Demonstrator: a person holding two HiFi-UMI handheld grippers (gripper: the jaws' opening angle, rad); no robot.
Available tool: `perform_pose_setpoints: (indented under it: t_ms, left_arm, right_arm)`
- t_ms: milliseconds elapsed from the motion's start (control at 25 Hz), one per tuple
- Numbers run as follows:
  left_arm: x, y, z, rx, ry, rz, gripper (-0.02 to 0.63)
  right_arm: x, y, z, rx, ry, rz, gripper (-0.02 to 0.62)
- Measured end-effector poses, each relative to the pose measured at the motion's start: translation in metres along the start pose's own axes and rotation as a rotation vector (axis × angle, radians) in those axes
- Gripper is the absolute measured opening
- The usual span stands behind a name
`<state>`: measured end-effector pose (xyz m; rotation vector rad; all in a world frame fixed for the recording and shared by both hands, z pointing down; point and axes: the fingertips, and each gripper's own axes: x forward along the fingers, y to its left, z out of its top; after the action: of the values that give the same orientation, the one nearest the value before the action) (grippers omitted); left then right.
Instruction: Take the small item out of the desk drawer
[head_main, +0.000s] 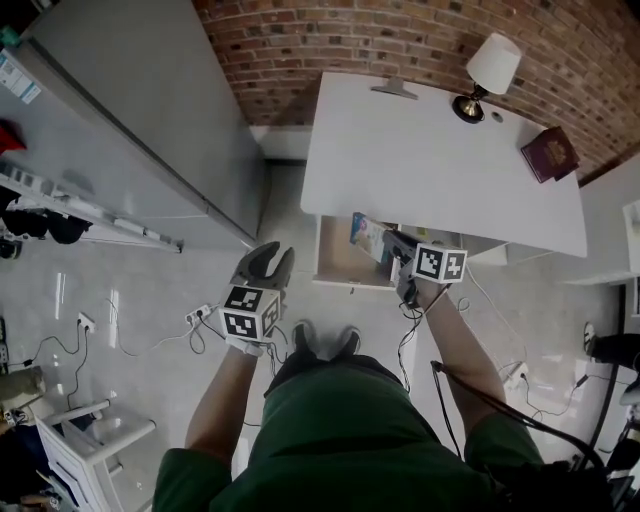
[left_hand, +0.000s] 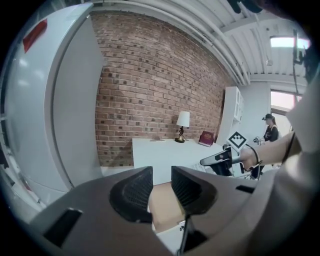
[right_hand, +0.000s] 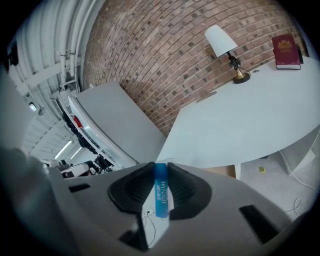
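Observation:
The small item (head_main: 368, 236) is a flat box with a blue edge. My right gripper (head_main: 393, 247) is shut on it and holds it above the open wooden drawer (head_main: 343, 266) of the white desk (head_main: 430, 160). In the right gripper view the box (right_hand: 160, 192) stands edge-on, pinched between the two pads of that gripper (right_hand: 160, 186). My left gripper (head_main: 267, 263) hangs over the floor to the left of the drawer, open and holding nothing. In the left gripper view its jaws (left_hand: 161, 187) frame the drawer's wood (left_hand: 166, 206), and the right gripper (left_hand: 218, 160) shows beyond.
A table lamp (head_main: 489, 74) and a maroon book (head_main: 549, 153) sit at the far side of the desk. A tall grey cabinet (head_main: 150, 120) stands to the left, against the brick wall (head_main: 400, 35). Cables and a power strip (head_main: 199, 315) lie on the floor.

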<state>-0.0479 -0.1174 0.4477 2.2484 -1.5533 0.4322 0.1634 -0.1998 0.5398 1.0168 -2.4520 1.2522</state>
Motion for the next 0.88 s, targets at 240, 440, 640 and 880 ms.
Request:
perform_pose_setpoints:
  t_ms: [240, 440, 640, 880]
  left_arm:
    - [0.002, -0.003, 0.013, -0.01, -0.026, 0.033, 0.107]
    - [0.008, 0.0, 0.017, -0.016, -0.022, 0.039, 0.107]
    - [0.021, 0.009, 0.018, -0.021, -0.004, 0.027, 0.107]
    - [0.032, 0.027, 0.014, -0.023, 0.031, 0.003, 0.107]
  right_arm:
    - [0.0, -0.013, 0.029, 0.025, -0.037, 0.027, 0.083]
    - [0.01, -0.026, 0.052, 0.068, -0.056, 0.041, 0.083]
    - [0.032, -0.035, 0.067, 0.128, -0.051, 0.063, 0.084]
    - [0.069, -0.037, 0.07, 0.239, -0.005, 0.121, 0.085]
